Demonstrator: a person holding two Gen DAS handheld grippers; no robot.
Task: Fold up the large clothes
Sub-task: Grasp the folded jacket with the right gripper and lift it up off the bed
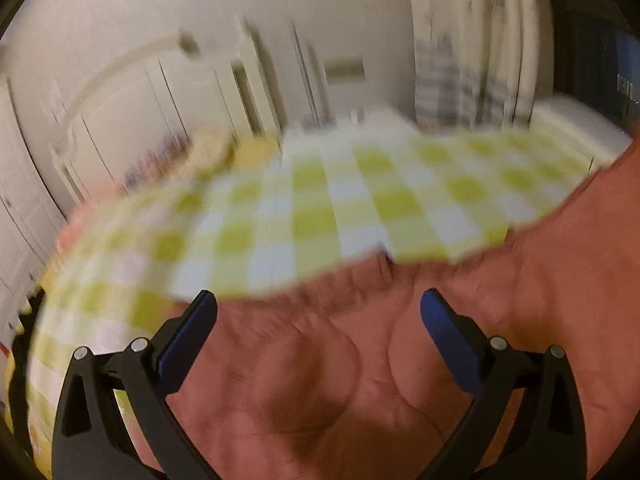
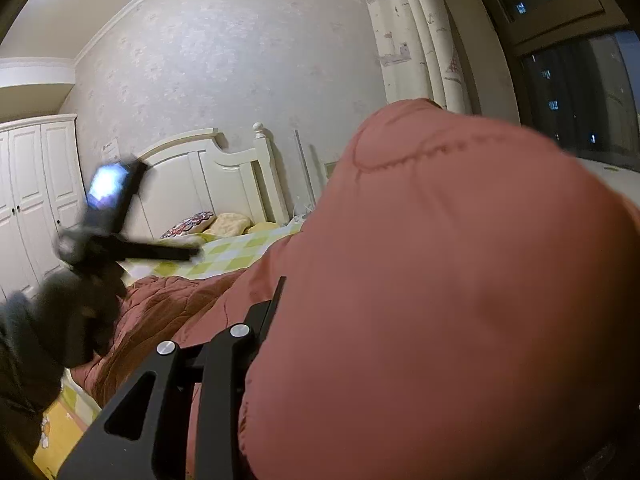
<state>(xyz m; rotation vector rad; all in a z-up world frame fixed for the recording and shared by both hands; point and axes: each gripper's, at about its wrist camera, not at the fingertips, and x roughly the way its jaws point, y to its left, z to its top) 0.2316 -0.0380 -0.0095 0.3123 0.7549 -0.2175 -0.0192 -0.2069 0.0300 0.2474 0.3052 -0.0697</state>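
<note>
A large salmon-pink quilted garment (image 1: 312,376) lies on the bed with the yellow-green checked sheet (image 1: 312,208). My left gripper (image 1: 318,304) is open above the garment, its blue pads (image 1: 188,344) spread wide and holding nothing. In the right wrist view the garment (image 2: 440,280) is lifted and bulges over my right gripper, hiding the right finger and both tips; only the left finger (image 2: 256,328) shows, pressed against the fabric. The left gripper (image 2: 100,240) also shows there, blurred, at the left above the bed.
A white headboard (image 2: 224,172) and pillows (image 2: 212,222) stand at the far end of the bed. A white wardrobe (image 2: 36,200) is at the left. Curtains (image 2: 420,32) and a dark window (image 2: 580,92) are at the right.
</note>
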